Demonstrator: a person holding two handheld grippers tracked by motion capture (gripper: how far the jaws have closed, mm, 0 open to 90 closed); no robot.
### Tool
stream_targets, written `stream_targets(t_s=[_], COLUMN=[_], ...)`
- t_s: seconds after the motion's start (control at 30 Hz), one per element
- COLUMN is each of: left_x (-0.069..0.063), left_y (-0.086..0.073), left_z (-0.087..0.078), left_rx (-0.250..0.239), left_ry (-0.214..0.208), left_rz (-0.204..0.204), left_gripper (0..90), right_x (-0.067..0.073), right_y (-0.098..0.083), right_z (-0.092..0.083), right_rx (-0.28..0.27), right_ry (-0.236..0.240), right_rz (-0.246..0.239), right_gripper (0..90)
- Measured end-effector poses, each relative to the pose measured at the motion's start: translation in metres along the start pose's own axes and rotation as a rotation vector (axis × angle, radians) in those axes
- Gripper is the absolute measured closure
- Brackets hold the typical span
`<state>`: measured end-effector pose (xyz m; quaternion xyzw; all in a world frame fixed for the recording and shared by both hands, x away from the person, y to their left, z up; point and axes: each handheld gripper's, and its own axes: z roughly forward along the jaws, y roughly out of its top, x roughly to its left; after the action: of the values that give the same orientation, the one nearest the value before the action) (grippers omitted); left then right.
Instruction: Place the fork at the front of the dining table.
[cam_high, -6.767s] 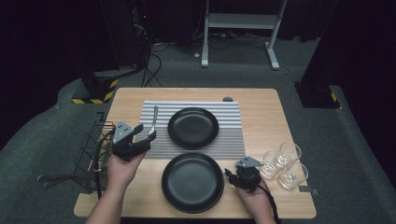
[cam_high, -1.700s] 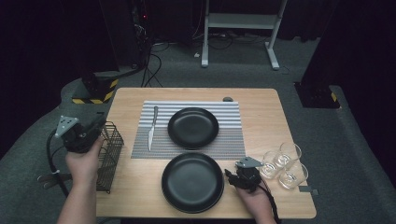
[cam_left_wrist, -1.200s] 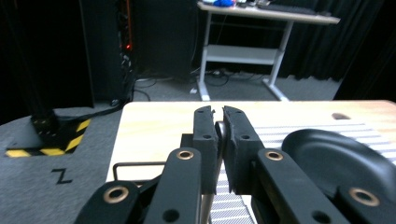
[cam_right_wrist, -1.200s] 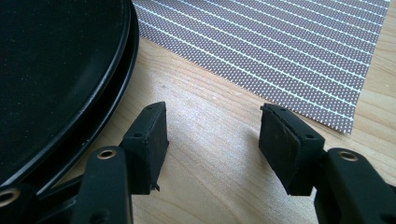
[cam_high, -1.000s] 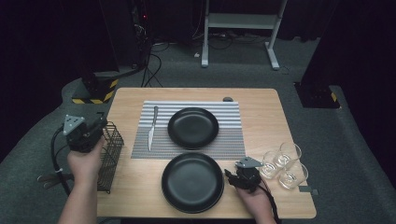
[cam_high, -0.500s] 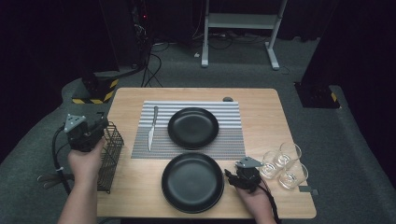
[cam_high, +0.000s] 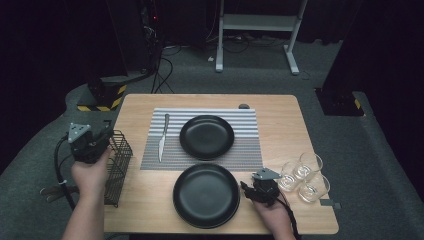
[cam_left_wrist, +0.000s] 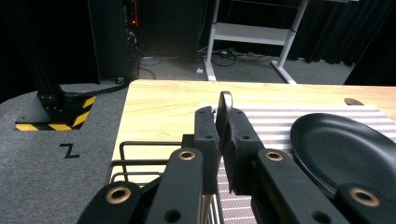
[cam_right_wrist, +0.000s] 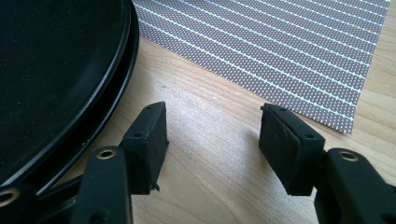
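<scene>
left gripper (cam_high: 102, 136) | frame left, above basket (cam_high: 119, 165) | jaws clamped on utensil (cam_left_wrist: 224, 108), its metal tip rising between them || right gripper (cam_right_wrist: 212, 140) | lower right, by plate (cam_high: 206, 195) | jaws apart over bare surface (cam_right_wrist: 210, 116)

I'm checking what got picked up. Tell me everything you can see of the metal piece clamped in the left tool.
The metal piece is a slim, flat strip of silvery metal with a rounded end, like a cutlery handle. It stands nearly upright, pinched between the shut jaws of the left tool, whose black pads press both sides. Its lower part is hidden behind the jaws, so its type cannot be told. It is above the black wire basket.
</scene>
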<state>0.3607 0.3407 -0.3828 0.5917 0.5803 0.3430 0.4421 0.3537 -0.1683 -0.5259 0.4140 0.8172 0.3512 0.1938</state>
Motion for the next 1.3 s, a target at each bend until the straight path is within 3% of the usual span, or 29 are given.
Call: stream_targets(t_s=[0.7, 0.93, 1.3], left_x=[-0.001, -0.001, -0.003], left_y=[0.000, 0.001, 0.009], left_z=[-0.009, -0.016, -0.024], left_rx=[-0.087, -0.161, -0.197], left_ry=[0.011, 0.009, 0.024], left_rz=[0.031, 0.024, 0.031], left_gripper=[86.3, 86.3, 86.4], right_x=[0.000, 0.000, 0.000], right_y=[0.000, 0.000, 0.000], right_z=[0.000, 0.000, 0.000], right_rx=[0.001, 0.001, 0.002], right_ry=[-0.001, -0.002, 0.004], right_rz=[0.000, 0.001, -0.001], right_gripper=[42.0, 42.0, 41.9])
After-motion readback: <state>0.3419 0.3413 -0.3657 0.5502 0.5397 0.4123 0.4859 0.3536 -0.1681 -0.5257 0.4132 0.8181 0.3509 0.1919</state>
